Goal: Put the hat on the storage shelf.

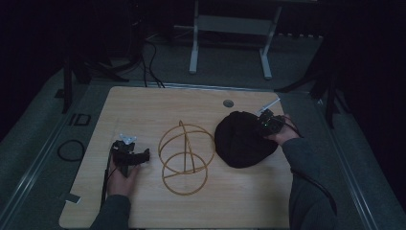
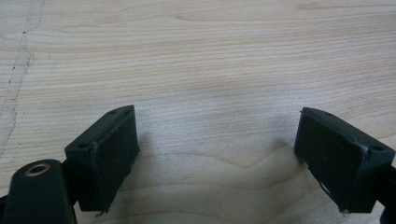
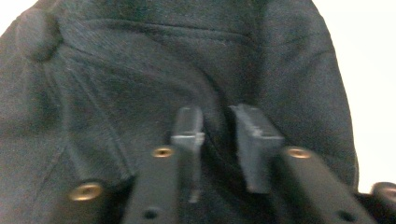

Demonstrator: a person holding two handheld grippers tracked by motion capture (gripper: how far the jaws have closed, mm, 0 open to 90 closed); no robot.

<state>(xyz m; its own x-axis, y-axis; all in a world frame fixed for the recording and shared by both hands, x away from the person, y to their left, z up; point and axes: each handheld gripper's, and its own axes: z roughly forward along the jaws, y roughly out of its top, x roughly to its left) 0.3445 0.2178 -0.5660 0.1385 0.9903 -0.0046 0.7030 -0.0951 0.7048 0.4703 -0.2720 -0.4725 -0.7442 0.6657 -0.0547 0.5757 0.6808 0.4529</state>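
the black hat [image 1: 244, 140] is laid flat on the right half of the wooden table [image 1: 143, 108], just beside the gold wire stand [image 1: 186, 157], which is placed to its left. the right gripper [image 1: 269, 124] is set at the hat's far right edge, and in the right gripper view a fold of the fabric [image 3: 215, 116] is pinched between its nearly closed jaws. the left gripper [image 1: 131, 155] is kept wide open over bare wood (nothing is held), on the stand's other side, so the hat is nearer to the right hand.

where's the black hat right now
In the high view the black hat lies on the right side of the table, just right of the wire stand, with the right gripper pinching its far right edge.
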